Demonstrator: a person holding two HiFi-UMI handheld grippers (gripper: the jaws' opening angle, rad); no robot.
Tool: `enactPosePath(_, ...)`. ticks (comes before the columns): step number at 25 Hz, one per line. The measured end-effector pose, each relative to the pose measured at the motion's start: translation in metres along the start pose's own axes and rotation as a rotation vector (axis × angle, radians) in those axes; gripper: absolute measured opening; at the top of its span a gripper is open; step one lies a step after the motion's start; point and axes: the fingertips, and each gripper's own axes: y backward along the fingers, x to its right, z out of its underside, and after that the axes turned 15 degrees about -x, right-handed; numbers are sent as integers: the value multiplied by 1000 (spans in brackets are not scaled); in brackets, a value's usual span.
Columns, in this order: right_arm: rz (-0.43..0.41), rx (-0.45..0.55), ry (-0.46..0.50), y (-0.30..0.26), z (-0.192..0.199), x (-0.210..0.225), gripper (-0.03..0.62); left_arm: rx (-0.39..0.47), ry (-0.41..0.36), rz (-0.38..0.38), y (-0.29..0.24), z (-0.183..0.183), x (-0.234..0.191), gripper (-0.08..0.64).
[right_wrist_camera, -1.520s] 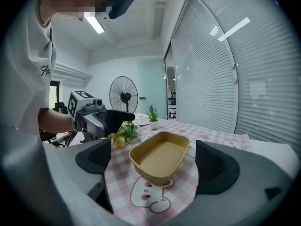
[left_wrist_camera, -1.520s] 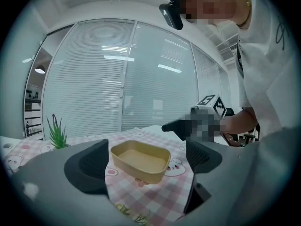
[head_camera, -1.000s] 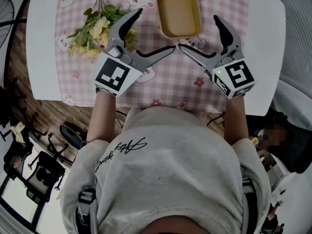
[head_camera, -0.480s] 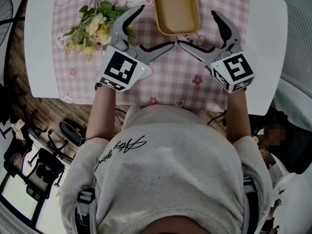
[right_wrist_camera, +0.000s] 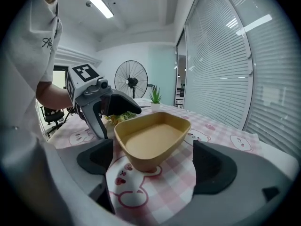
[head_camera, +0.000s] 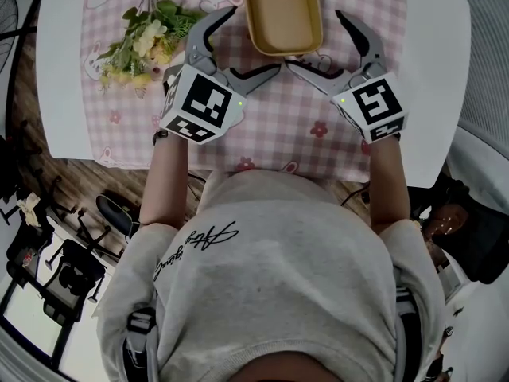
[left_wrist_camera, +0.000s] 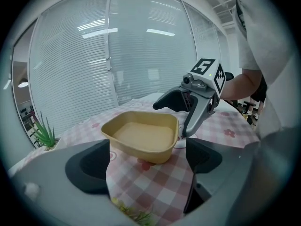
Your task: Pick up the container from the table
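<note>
A tan, empty, rounded-rectangular container point(head_camera: 282, 13) stands on the pink checked cloth at the far middle of the table. My left gripper point(head_camera: 254, 40) is open at its near left corner, one finger along the left wall and one along the near wall. My right gripper point(head_camera: 313, 40) is open and mirrors it at the near right corner. In the left gripper view the container point(left_wrist_camera: 141, 134) sits just beyond the wide-open jaws point(left_wrist_camera: 146, 166), with the right gripper point(left_wrist_camera: 200, 100) behind it. In the right gripper view the container point(right_wrist_camera: 151, 138) lies between and ahead of the open jaws point(right_wrist_camera: 153, 166).
A bunch of flowers point(head_camera: 143, 40) lies on the cloth left of the left gripper. The white table point(head_camera: 67, 78) has its near edge just behind both grippers. A standing fan point(right_wrist_camera: 131, 81) and a small potted plant point(right_wrist_camera: 155, 97) stand beyond the table.
Both grippers have moved forward and closer to the container, so that their open fingers now flank its near corners. The container has stayed on the cloth.
</note>
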Motion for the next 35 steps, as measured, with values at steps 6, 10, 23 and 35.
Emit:
enactPosePath(6, 0, -41, 32, -10, 7, 0, 504, -72, 6, 14, -10, 8, 1, 491)
enactPosePath(10, -17, -58, 40, -14, 8, 0, 483, -95, 9, 20, -13, 8, 0, 491)
enactPosePath(23, -56, -78, 44, -21, 6, -2, 462, -174, 2, 71, -23, 10, 1, 491)
enactPosePath(35, -56, -102, 66, -24, 9, -1, 419, -206, -9, 49, -31, 10, -2, 440)
